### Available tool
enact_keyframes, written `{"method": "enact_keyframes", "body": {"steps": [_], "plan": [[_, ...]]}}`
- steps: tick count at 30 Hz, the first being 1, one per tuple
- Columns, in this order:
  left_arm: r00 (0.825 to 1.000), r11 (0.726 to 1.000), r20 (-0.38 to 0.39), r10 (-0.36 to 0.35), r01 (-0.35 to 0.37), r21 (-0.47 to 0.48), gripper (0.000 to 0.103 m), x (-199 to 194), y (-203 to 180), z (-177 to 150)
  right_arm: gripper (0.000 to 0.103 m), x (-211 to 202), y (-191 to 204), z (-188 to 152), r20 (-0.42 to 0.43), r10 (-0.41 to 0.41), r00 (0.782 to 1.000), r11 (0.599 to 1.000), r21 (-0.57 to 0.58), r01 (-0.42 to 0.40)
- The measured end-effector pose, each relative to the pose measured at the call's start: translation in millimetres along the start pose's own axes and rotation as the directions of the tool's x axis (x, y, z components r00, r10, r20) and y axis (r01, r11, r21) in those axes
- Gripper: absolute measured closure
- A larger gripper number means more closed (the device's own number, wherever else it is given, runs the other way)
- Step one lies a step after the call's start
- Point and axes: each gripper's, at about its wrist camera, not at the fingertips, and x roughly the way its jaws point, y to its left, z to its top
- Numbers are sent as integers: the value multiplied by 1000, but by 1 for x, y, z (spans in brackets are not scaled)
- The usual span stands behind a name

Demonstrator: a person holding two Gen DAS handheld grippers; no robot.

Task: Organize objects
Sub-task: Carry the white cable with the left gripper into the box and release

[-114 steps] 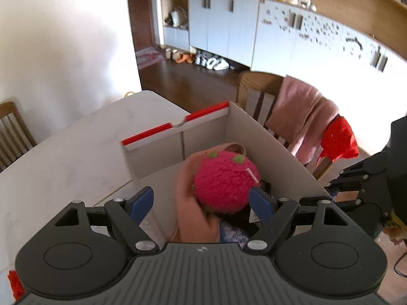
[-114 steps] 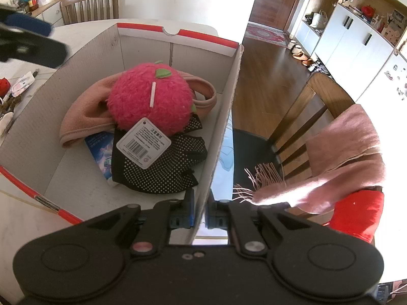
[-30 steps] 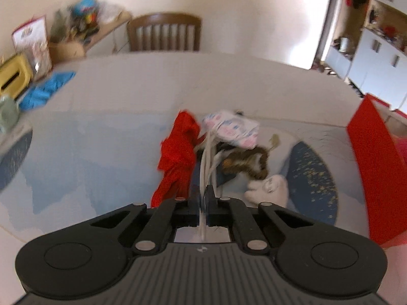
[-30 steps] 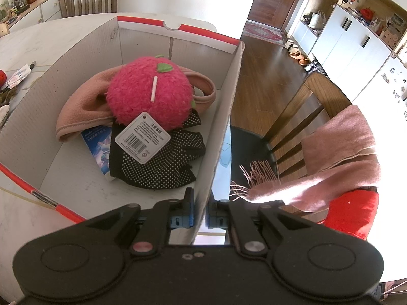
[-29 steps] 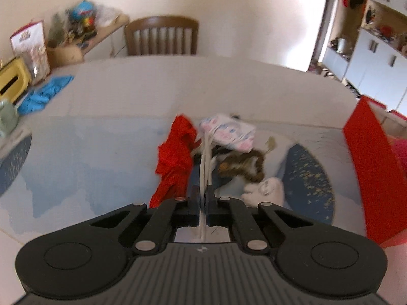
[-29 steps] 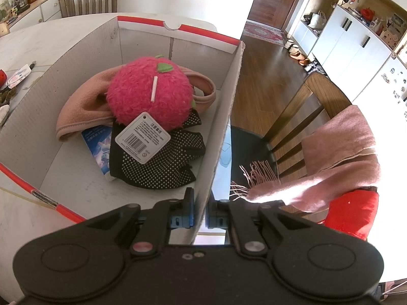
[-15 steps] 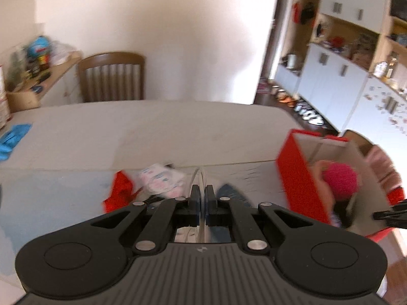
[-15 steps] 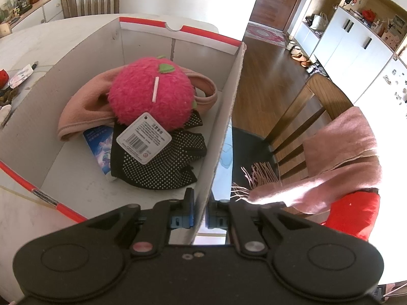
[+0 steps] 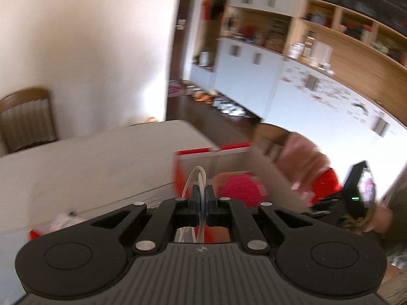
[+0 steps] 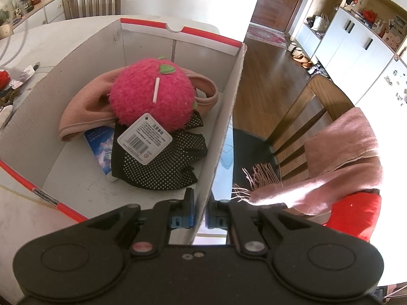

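A white cable (image 9: 199, 178), looped and clamped between the closed left gripper (image 9: 202, 198), now hangs just short of the red-edged cardboard box (image 10: 178, 29); a second ago it lay among the clutter on the surface (image 9: 89, 157). Inside the box sit a pink plush ball (image 10: 152, 96), a peach hat (image 10: 84, 104) and black dotted gloves (image 10: 162, 162). The right gripper (image 10: 199, 212) remains clenched on the box's side wall.
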Motion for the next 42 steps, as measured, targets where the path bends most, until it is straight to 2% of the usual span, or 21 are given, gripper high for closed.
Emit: {"method": "enact_keyframes", "body": {"steps": [5,12,17,19,21,27,29,32,38,42], "plan": [[993,989,-22,-113,114,90,100,19,-40,13,96,0,1,0,1,2,1000,1000,0,-2],[967,952,-103,-233,248,177,100,58,-87,14,96,1,2,1,6,8,1000,1000,-1,-8],[948,937,-172,-267,297,186,100,90,-101,6,96,1,2,1,7,9,1000,1000,-2,-9],[944,932,-184,-275,309,191,100,100,-103,3,96,1,2,1,8,11,1000,1000,-1,-11],[928,920,-200,-315,350,175,100,110,-102,-1,96,1,2,1,8,11,1000,1000,0,-11],[909,908,-239,-343,386,166,100,134,-101,-9,96,1,2,1,8,11,1000,1000,-1,-11],[897,903,-253,-363,405,141,100,140,-99,-12,96,1,1,0,8,12,1000,1000,-1,-12],[893,901,-283,-350,403,158,100,150,-100,-20,96,1,2,0,7,14,1000,1000,0,-14],[889,915,-347,-300,371,158,100,171,-90,-31,96,2,2,0,8,14,1000,1000,2,-14],[894,929,-381,-236,322,180,100,184,-81,-35,96,2,3,0,7,15,1000,1000,3,-15]]}}
